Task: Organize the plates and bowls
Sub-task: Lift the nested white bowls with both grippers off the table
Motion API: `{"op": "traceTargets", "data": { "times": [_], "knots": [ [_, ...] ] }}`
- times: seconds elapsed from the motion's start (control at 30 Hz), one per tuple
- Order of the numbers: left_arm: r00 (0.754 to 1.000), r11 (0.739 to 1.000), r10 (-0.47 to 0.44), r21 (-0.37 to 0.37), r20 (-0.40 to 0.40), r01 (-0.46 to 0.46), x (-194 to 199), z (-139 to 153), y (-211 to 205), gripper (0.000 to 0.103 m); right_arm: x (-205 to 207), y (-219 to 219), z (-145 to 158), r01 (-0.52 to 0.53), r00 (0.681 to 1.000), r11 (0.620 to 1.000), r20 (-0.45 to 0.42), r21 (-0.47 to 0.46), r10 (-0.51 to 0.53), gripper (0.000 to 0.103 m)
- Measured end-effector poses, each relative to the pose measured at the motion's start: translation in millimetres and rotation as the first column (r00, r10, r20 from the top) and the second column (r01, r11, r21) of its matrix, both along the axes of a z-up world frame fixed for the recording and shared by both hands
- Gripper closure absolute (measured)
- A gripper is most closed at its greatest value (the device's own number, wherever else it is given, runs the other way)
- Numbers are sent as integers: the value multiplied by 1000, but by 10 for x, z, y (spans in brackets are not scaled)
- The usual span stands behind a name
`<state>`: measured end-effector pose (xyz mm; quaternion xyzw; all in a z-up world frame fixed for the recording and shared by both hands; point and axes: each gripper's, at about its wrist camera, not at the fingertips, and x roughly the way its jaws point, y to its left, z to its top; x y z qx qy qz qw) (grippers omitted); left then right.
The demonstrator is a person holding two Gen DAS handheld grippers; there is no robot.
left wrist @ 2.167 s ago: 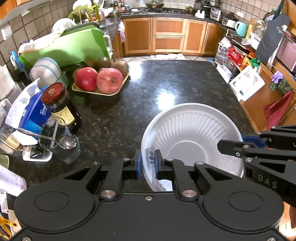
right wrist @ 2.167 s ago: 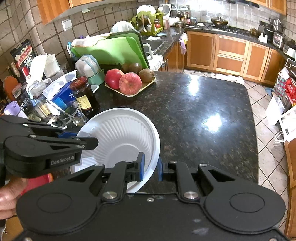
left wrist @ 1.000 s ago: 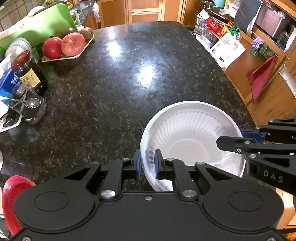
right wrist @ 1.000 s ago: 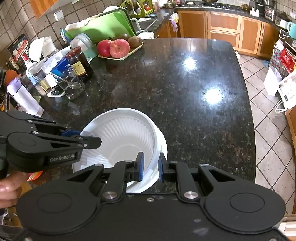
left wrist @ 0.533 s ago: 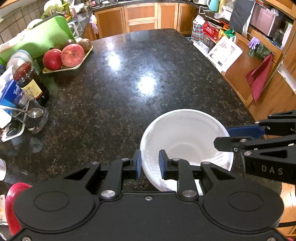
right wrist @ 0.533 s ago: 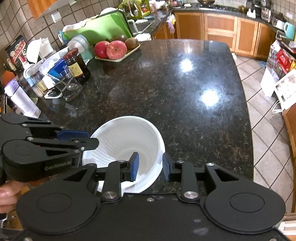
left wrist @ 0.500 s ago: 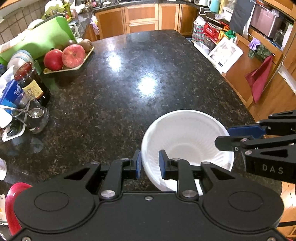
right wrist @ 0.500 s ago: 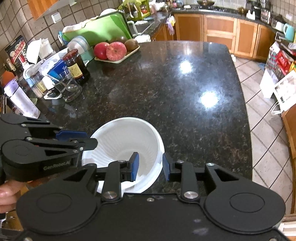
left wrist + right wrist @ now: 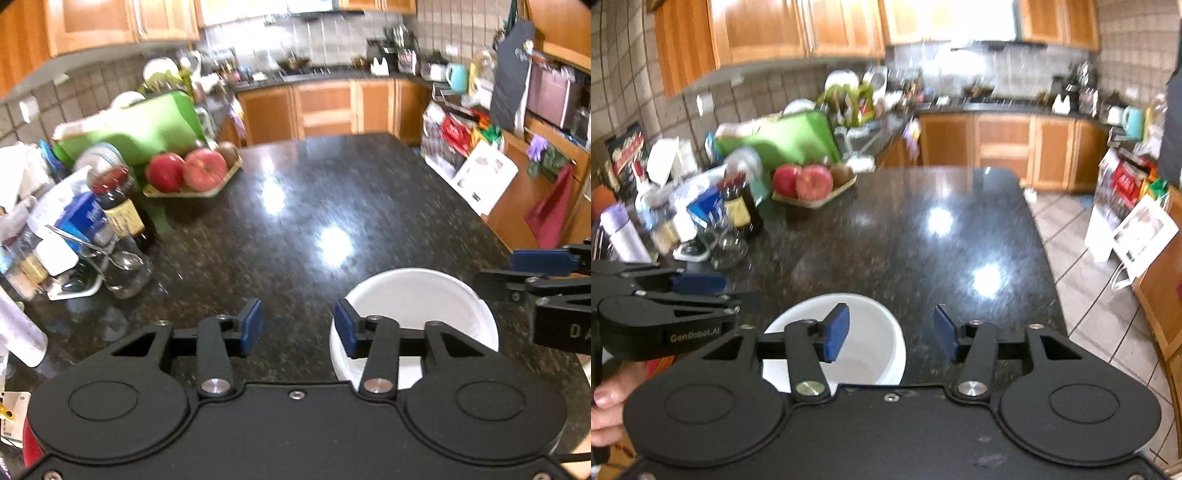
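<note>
A: The black granite counter (image 9: 295, 206) fills both wrist views, its polished top catching two ceiling lights. What stands on it?

B: At the near edge, a white disposable bowl (image 9: 413, 302) sits upright on the stone, free of both tools.

A: And the grippers?

B: The left gripper (image 9: 298, 326) has just been opening; its jaws stand released, bare counter between them, and the bowl lies just right of its right finger. The right gripper (image 9: 891, 334) has also just been opening and grasps nothing; in its view the bowl (image 9: 864, 332) lies behind the left finger, with its right rim in the gap and the pads clear of it.

A: The far left side?

B: A green cutting board (image 9: 147, 129) leans by the tiled wall. Before it, a tray of apples and kiwis (image 9: 192, 177). Nearer, a dark sauce jar (image 9: 122, 206), then a glass holding a spoon (image 9: 125, 266).

A: Anyone visible?

B: Only a hand (image 9: 605, 410), at the right view's lower left.
</note>
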<state>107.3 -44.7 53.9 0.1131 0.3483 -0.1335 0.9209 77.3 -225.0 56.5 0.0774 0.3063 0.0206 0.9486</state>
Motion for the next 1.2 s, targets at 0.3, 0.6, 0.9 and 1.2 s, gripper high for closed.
{"op": "traceTargets", "data": {
  "times": [0.3, 0.6, 0.9, 1.2],
  "knots": [
    [997, 998, 36, -50, 65, -33, -118, -86, 162, 41, -177, 103, -172, 97, 990, 995, 100, -15, -95, 34],
    [999, 995, 30, -92, 23, -28, -165, -228, 259, 41, -243, 163, -367, 209, 972, 976, 100, 56, -214, 34],
    [1000, 995, -25, -94, -15, 23, -114, -306, 297, 41, -190, 181, -594, 303, 952, 950, 21, 67, -305, 34],
    [998, 989, -65, -131, -20, 62, -89, -302, 338, 41, -137, 263, -680, 302, 953, 951, 6, 60, -303, 34]
  ]
}}
